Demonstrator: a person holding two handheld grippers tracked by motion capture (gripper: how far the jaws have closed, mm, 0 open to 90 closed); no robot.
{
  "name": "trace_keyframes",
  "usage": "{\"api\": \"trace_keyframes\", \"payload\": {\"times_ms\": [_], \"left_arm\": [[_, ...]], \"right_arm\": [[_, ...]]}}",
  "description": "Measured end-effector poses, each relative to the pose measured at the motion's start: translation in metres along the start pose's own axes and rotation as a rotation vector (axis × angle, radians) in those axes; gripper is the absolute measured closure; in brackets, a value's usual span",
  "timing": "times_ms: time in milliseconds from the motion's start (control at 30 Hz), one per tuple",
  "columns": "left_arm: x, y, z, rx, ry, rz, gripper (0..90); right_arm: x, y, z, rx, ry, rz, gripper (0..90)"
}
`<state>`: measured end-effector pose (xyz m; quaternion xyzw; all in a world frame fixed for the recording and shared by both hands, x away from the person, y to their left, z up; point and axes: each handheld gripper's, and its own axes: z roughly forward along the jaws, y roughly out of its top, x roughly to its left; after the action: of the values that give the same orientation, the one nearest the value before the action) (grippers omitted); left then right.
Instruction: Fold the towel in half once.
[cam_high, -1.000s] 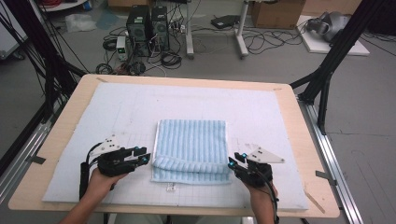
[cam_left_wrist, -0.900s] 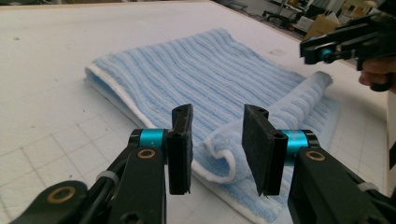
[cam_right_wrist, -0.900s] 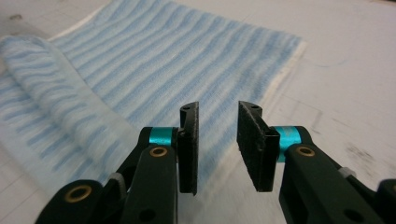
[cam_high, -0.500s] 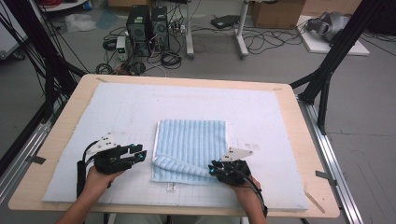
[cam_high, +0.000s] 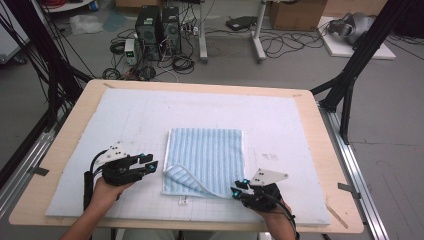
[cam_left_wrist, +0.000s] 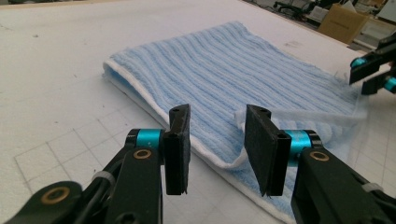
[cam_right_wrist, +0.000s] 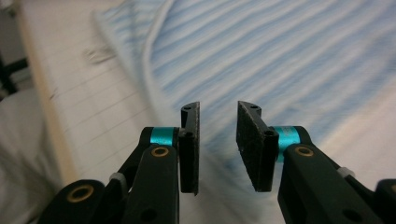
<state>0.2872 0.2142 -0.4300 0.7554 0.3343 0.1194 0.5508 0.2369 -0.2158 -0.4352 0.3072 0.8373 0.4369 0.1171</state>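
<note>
Left gripper (cam_high: 150, 165) at about 7 o'clock on the table, held low just off the towel's left edge, jaws pointing toward 3 o'clock. Jaws parted, nothing pinched. In the left gripper view (cam_left_wrist: 217, 135) the blue-and-white striped towel (cam_left_wrist: 261, 79) starts right beyond the pads; its white hem and a lifted, turned-over fold of the near corner (cam_left_wrist: 240, 119) sit in the gap next to the right-hand pad, contact unclear. Left hand (cam_high: 107, 192) comes in from 6 o'clock, grey plate on top of the gripper.

Right gripper (cam_high: 239, 189) at about 5 o'clock, just off the towel's near right corner, tips aimed toward 10 o'clock. Its jaws have just been opening a little after closing; a clear gap shows between them, nothing gripped. The right gripper view (cam_right_wrist: 218, 140) is blurred: towel stripes (cam_right_wrist: 280, 60) lie under and beyond the jaws, white hem curving off at 11 o'clock, table's wooden edge (cam_right_wrist: 46, 102) at 9 o'clock.

Towel (cam_high: 207, 157) lies folded flat at the mat's centre, slightly toward 6 o'clock, between both grippers. Its near left corner is flipped up and over (cam_high: 177, 175), at 3 o'clock from the left gripper, close. White padded mat (cam_high: 280, 115) covers most of the wooden table (cam_high: 322, 130). The far right-hand gripper's tips show at 2 o'clock in the left gripper view (cam_left_wrist: 373, 72).
</note>
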Motion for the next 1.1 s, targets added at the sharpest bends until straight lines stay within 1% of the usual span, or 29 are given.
{"api": "trace_keyframes", "payload": {"times_ms": [33, 67, 100, 133, 167, 233, 300, 400, 467, 533, 633, 733, 767, 800, 867, 933, 1033, 1100], "left_arm": [[0.0, 0.0, 0.0, -0.001, 0.004, -0.002, 61.0], [0.001, 0.0, 0.001, -0.002, 0.004, -0.003, 61.0], [0.001, 0.001, 0.001, -0.003, 0.007, -0.002, 61.0], [0.002, 0.001, 0.001, -0.003, 0.007, -0.002, 61.0], [0.002, 0.002, 0.001, -0.005, 0.006, -0.003, 61.0], [0.003, 0.003, 0.002, -0.012, 0.008, -0.002, 61.0], [0.004, 0.005, 0.002, -0.014, 0.008, -0.002, 61.0], [0.005, 0.007, 0.005, -0.017, 0.009, -0.01, 61.0], [0.007, 0.009, 0.008, -0.016, 0.006, -0.006, 60.8], [0.007, 0.011, 0.012, -0.011, 0.004, -0.006, 60.2], [0.007, 0.014, 0.019, -0.002, 0.011, 0.008, 60.3], [0.009, 0.016, 0.027, 0.011, 0.009, -0.003, 61.3], [0.01, 0.017, 0.029, 0.016, 0.01, -0.004, 61.6], [0.01, 0.017, 0.032, 0.026, 0.009, -0.002, 63.0], [0.009, 0.017, 0.037, 0.048, 0.011, 0.009, 68.0], [0.007, 0.017, 0.042, 0.067, 0.018, 0.023, 71.0], [0.006, 0.016, 0.05, 0.103, 0.017, 0.026, 72.1], [0.005, 0.014, 0.054, 0.123, 0.011, 0.024, 72.1]], "right_arm": [[-0.002, 0.0, -0.002, -0.007, -0.033, 0.035, 70.6], [-0.004, 0.001, -0.002, -0.002, -0.051, 0.049, 70.9], [-0.004, 0.0, 0.0, 0.014, -0.07, 0.045, 70.8], [-0.004, 0.0, 0.002, 0.04, -0.079, 0.042, 70.9], [-0.004, -0.001, 0.006, 0.073, -0.074, 0.029, 70.9], [-0.002, -0.003, 0.011, 0.107, -0.075, 0.003, 70.9], [-0.003, -0.003, 0.009, 0.117, -0.064, 0.0, 70.7], [-0.002, -0.003, 0.006, 0.129, -0.072, -0.021, 70.4], [-0.002, -0.002, 0.004, 0.12, -0.074, -0.022, 68.8], [-0.005, -0.001, 0.001, 0.086, -0.078, -0.005, 66.0], [-0.011, 0.001, -0.003, 0.047, -0.099, 0.012, 63.7], [-0.018, 0.0, -0.006, 0.029, -0.122, 0.025, 62.0], [-0.02, 0.0, -0.006, 0.027, -0.126, 0.036, 61.7], [-0.022, -0.001, -0.006, 0.024, -0.13, 0.036, 61.7], [-0.024, -0.001, -0.005, 0.027, -0.13, 0.037, 61.0], [-0.026, -0.001, -0.003, 0.03, -0.125, 0.042, 59.9], [-0.027, 0.0, 0.001, 0.037, -0.119, 0.041, 59.5], [-0.028, 0.0, 0.004, 0.046, -0.115, 0.031, 59.0]]}}
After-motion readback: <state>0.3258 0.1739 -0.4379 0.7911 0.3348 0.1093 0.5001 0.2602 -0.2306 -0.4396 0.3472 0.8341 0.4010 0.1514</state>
